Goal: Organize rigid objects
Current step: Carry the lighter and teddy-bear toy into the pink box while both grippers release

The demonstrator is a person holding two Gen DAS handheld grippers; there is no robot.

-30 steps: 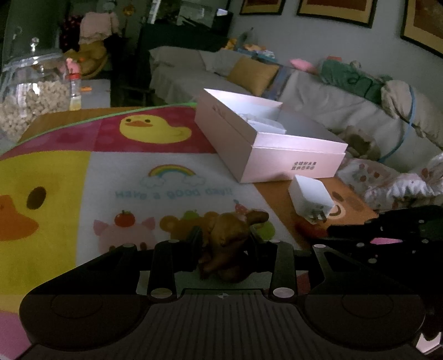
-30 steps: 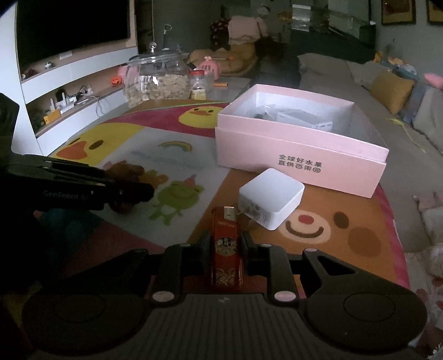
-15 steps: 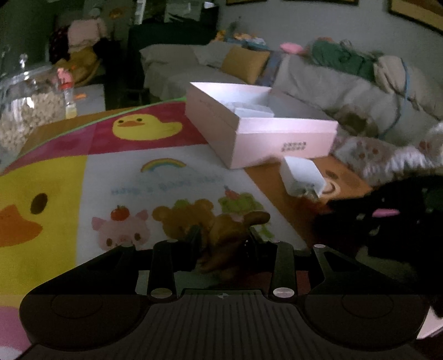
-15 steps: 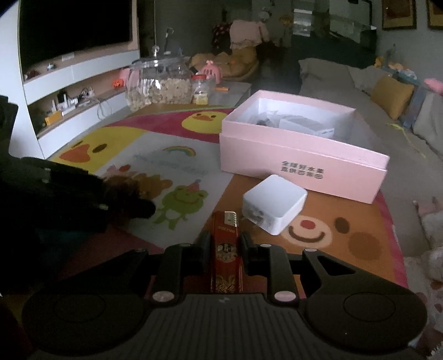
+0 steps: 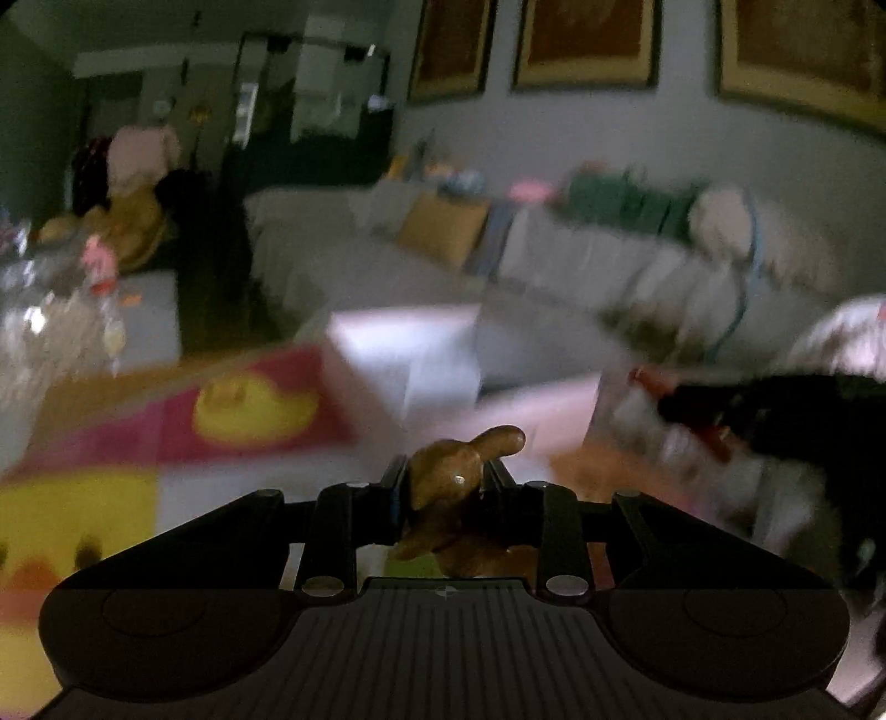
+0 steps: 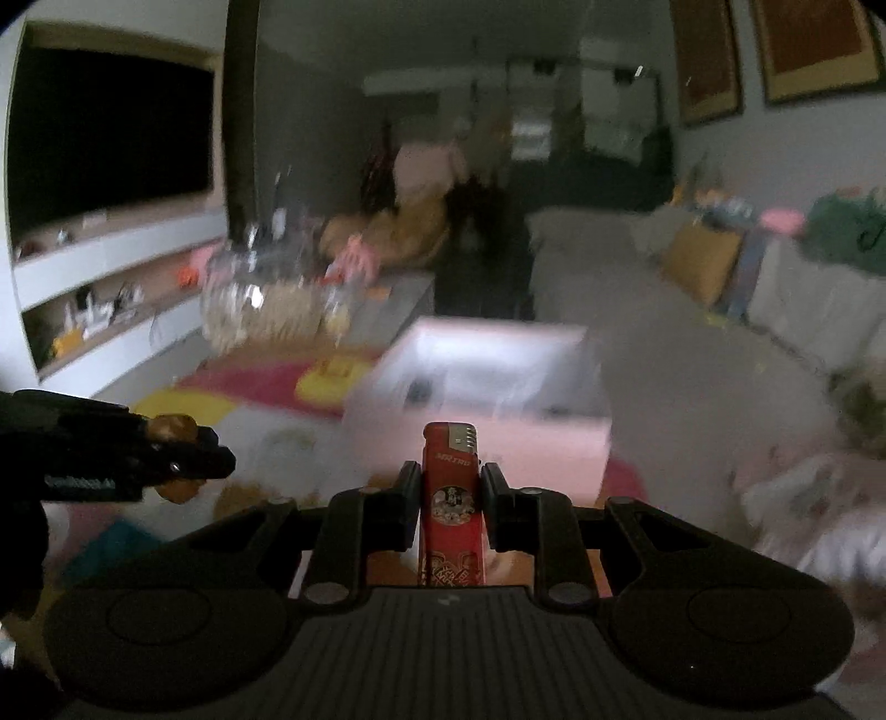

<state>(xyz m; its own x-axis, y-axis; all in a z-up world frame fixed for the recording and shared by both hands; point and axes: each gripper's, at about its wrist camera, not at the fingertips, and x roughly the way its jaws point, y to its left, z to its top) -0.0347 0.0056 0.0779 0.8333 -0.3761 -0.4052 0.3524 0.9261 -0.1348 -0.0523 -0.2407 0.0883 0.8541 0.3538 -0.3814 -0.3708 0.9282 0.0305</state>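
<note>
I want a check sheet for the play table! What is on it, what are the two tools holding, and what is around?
Surface: cartoon duck mat, blurred.
Job's things: open pink box on the mat; brown animal figurine; red lighter.
Clutter: glass jar of pale snacks behind the mat.
Grippers: left tool shut on the figurine, its jaws have just been closing; right tool shut on the lighter.
Cables: nothing seen.
Surroundings: sofa with a yellow cushion, dark TV screen, framed pictures.
</note>
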